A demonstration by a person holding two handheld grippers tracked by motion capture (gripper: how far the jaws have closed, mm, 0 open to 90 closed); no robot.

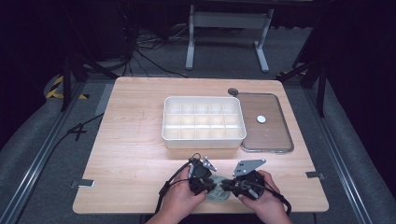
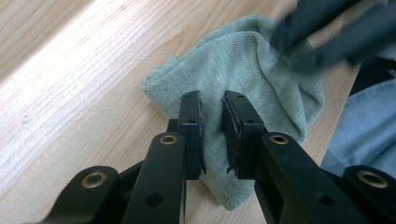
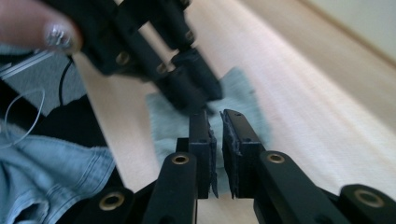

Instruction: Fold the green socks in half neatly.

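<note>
1. Cloth (image 1: 217,192): small grey-green knit piece, crumpled, lying on the near edge of the table (image 1: 140,140), between the two grippers, close to the person.
2. Left gripper (image 2: 213,126): jaws nearly together with a narrow gap, held over the cloth's middle. No fabric visibly pinched between the pads, so it reads as not gripping.
3. Right gripper (image 3: 215,140): the same, a narrow gap over the cloth's edge, nothing seen clamped. In the left gripper view it shows blurred at the cloth's far corner.
4. Step in hand, as I judge it: arranging or folding the cloth, between grips; both tools are working on it and neither holds it.
5. Next move calls for: pick an edge or corner, get a pad under a single layer, close fully, then lift or fold. The knit is limp and bunched, so grabbing two layers is the risk.
6. Divided white tray (image 1: 204,122) and clear lid (image 1: 266,122) sit further back, well apart from the cloth.
</note>
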